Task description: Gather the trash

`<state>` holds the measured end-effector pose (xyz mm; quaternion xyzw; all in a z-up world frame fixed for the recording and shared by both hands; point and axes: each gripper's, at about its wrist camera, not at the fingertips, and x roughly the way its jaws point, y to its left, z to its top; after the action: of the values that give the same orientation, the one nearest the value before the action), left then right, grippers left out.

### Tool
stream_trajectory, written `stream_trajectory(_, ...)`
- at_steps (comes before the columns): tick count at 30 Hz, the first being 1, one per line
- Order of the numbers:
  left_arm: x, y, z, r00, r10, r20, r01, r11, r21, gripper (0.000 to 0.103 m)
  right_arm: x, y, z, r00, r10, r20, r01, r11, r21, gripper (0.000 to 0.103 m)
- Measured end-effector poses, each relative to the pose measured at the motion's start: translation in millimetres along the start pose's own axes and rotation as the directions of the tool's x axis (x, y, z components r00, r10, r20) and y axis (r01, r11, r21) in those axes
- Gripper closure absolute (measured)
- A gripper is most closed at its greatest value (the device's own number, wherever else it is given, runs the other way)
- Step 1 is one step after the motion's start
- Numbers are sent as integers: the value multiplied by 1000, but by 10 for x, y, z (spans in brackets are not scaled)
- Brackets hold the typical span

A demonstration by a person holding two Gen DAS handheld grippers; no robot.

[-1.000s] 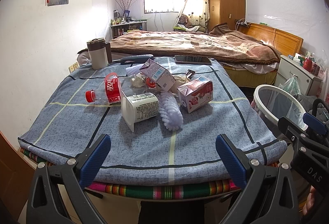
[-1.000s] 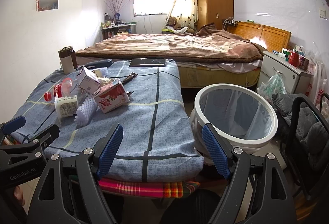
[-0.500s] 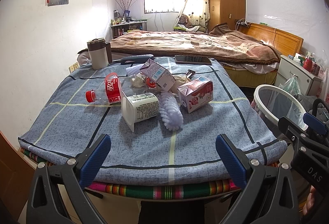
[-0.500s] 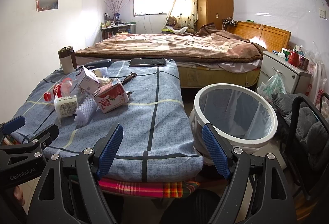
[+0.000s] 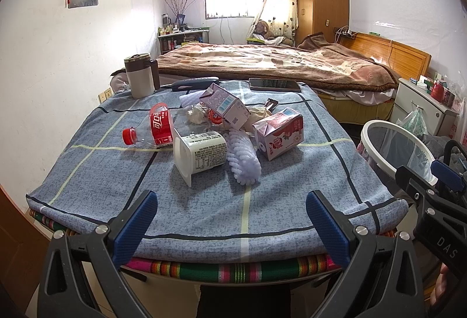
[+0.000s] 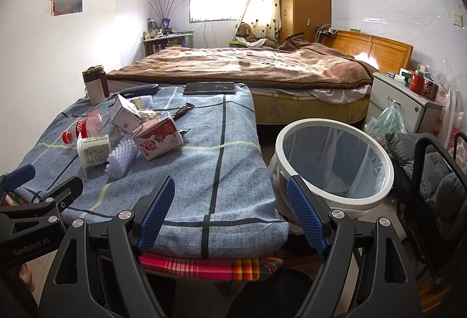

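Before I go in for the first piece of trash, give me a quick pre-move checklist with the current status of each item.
1. Left hand-held gripper open and empty: ok.
2. Right hand-held gripper open and empty: ok.
3. Bin beside the table, mouth open, bag fitted: ok.
4. Nearest targets unobstructed: yogurt cup and foam sleeve lie at the front of the pile: ok.
5. Non-trash to avoid: phone and thermos sit at the far edge, apart from the pile: ok.
6. Whether the cola bottle and milk carton are drained: cannot tell.
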<state>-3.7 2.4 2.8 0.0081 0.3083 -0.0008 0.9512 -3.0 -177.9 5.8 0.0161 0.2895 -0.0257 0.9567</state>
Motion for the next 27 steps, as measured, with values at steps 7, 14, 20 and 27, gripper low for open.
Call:
stream_trajectory(7,18,54,9,1000,2,-4,-2,1000,-5,0,1,2,-1,1000,0,0,0,1000,-1,23)
stream_trajectory(14,72,130,28,1000,2,-7,-2,1000,-7,0,48,5,12,1000,10,-10,-10,1000,5,23)
stream_trajectory(20,306,480,104,999,15,-35,-15,1000,-17,0,312,175,118,995,99,-34,-99,995,15,23)
stream_trajectory(27,531,1046,251,997,74,-35,-76,995,-69,0,731,534,298,978,185,-92,-184,983,23,23)
